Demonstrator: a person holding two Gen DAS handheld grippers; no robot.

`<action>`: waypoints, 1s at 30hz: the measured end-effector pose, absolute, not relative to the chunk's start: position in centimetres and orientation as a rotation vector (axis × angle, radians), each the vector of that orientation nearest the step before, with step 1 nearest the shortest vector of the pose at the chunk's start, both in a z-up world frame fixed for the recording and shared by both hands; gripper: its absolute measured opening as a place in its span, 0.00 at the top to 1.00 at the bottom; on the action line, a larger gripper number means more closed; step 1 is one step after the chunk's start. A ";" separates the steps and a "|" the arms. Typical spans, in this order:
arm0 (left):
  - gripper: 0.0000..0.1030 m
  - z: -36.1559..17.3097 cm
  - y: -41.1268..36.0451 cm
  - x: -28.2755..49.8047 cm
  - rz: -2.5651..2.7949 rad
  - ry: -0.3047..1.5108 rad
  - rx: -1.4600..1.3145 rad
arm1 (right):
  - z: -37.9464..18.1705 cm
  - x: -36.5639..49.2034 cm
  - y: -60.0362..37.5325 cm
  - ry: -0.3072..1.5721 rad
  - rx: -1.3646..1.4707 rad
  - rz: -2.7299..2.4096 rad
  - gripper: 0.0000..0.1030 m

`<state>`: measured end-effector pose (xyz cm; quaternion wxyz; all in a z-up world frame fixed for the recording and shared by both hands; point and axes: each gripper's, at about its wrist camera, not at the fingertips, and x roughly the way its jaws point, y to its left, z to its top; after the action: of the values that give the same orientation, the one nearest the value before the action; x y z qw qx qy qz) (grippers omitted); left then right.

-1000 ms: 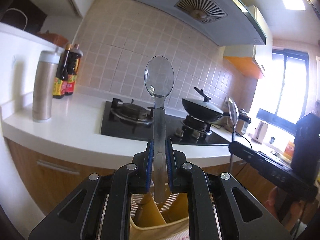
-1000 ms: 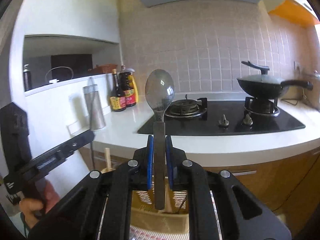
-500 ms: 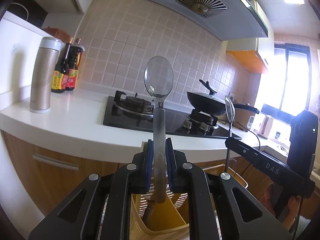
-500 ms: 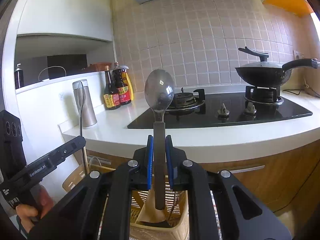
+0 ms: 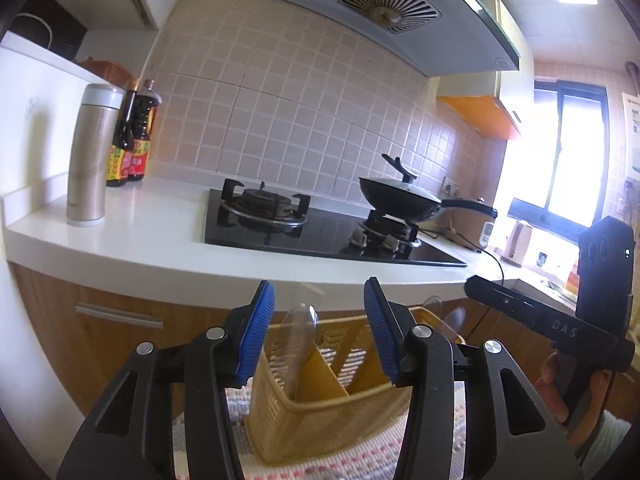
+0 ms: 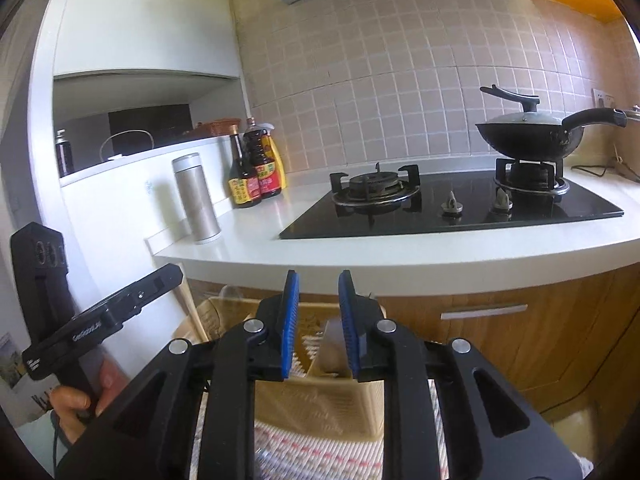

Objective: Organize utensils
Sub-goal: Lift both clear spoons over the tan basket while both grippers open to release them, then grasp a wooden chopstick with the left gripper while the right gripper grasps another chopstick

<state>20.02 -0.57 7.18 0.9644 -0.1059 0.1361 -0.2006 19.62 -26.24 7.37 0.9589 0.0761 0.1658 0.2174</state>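
In the left wrist view my left gripper (image 5: 319, 332) hangs just above a yellow slotted utensil basket (image 5: 320, 404), its jaws opening. A blurred metal spoon (image 5: 300, 332) drops free between the pads into the basket's left compartment. My right gripper (image 6: 319, 320) is over the same basket (image 6: 320, 404), jaws also opening. A blurred spoon handle (image 6: 334, 344) slides down between its pads, which no longer press on it. Each gripper shows at the edge of the other's view, held by a hand (image 6: 76, 400).
The basket stands on a striped mat (image 6: 320, 452) below a white counter (image 5: 160, 236) with wooden drawers (image 6: 500, 328). On the counter are a black gas hob (image 5: 320, 232), a lidded wok (image 5: 400, 200), a steel flask (image 5: 90, 156) and sauce bottles (image 5: 132, 140).
Both grippers sank toward the basket and their jaws parted. The two spoons, held upright before, have slipped down out of the pads into the basket.
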 end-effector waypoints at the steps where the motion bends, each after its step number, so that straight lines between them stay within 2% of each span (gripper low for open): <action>1: 0.55 7.4 -0.2 19.5 -0.403 0.276 -0.218 | 7.5 19.1 -26.3 0.344 0.155 0.450 0.79; 6: 0.44 8.8 1.6 17.0 -0.418 0.295 -0.252 | 8.5 15.6 -26.5 0.378 0.135 0.496 0.65; 8: 0.33 9.3 1.9 16.0 -0.426 0.313 -0.247 | 8.8 14.0 -26.8 0.402 0.138 0.521 0.55; 11: 0.26 9.8 1.8 14.3 -0.454 0.368 -0.210 | 9.0 12.3 -27.0 0.457 0.137 0.549 0.53; 16: 0.26 9.1 0.6 11.9 -0.447 0.513 -0.093 | 7.7 10.7 -26.3 0.670 0.076 0.501 0.53; 21: 0.26 5.5 -0.6 10.0 -0.445 0.690 -0.008 | 2.7 10.0 -25.4 1.013 0.027 0.400 0.53; 24: 0.28 3.0 -1.0 9.2 -0.448 0.770 0.014 | -0.2 9.5 -25.6 1.156 0.015 0.351 0.53; 27: 0.39 -0.4 -1.5 9.1 -0.458 0.886 0.025 | -2.4 9.1 -25.9 1.231 0.032 0.343 0.55; 28: 0.45 -1.4 -1.8 9.1 -0.463 0.922 0.025 | -3.0 9.2 -26.0 1.256 0.048 0.341 0.59; 30: 0.49 -2.8 -2.0 9.2 -0.476 0.975 0.031 | -4.4 9.2 -26.1 1.312 0.074 0.335 0.65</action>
<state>9.18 -2.05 -2.80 0.8563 0.0146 0.4641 -0.2263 9.23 -26.11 -4.40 0.7788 0.0345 0.6069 0.1550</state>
